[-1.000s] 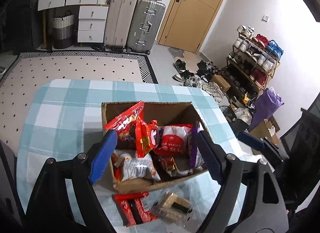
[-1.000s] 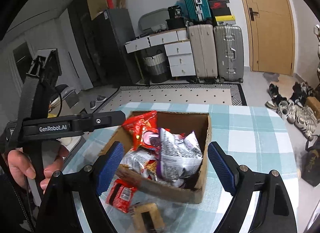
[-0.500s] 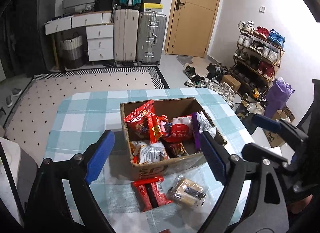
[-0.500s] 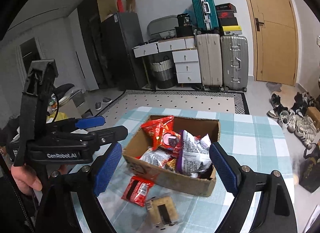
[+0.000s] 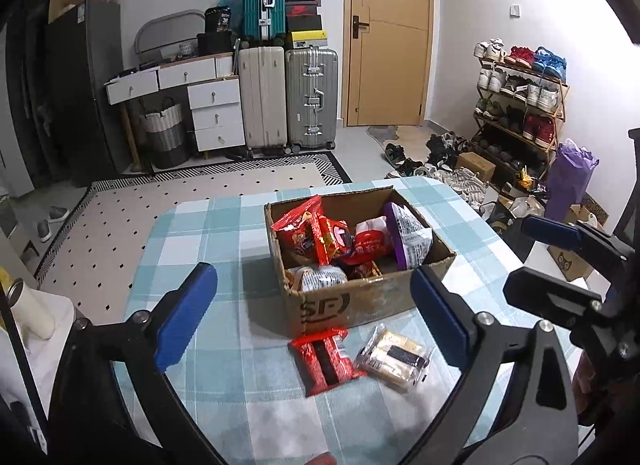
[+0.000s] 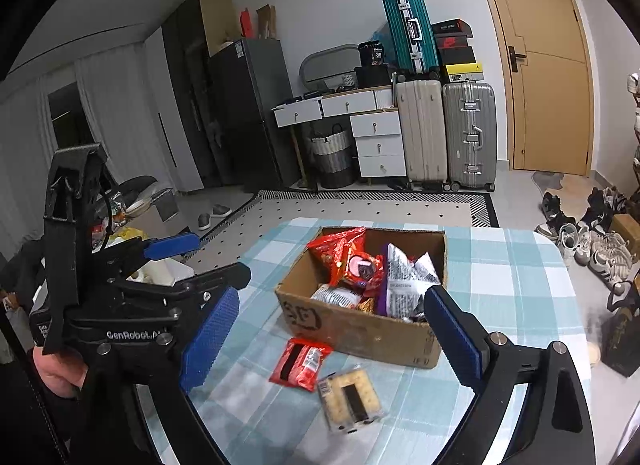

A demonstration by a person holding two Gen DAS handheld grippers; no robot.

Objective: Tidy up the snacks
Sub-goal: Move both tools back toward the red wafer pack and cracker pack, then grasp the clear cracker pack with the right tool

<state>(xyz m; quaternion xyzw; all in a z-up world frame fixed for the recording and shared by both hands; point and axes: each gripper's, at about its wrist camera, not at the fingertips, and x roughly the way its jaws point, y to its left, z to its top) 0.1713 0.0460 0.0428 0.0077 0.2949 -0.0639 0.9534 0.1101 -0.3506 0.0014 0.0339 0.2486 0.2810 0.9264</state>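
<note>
A cardboard box [image 5: 360,301] [image 6: 360,329] full of snack bags stands on the checked tablecloth [image 5: 216,241]. A red snack packet [image 5: 326,359] [image 6: 302,359] and a clear packet of beige crackers [image 5: 394,357] [image 6: 350,393] lie on the cloth in front of the box. My left gripper [image 5: 312,317] is open and empty, held above and before the two packets. My right gripper [image 6: 332,335] is open and empty, likewise hovering before the box. The left gripper also shows in the right wrist view [image 6: 192,261].
Suitcases [image 5: 288,97], white drawers [image 5: 212,113] and a door [image 5: 386,37] stand at the back. A shoe rack [image 5: 520,97] and loose shoes are on the right. A patterned rug [image 5: 160,205] lies beyond the table.
Both grippers have pulled back and up from the box. The box now looks smaller and both loose packets show fully in front of it.
</note>
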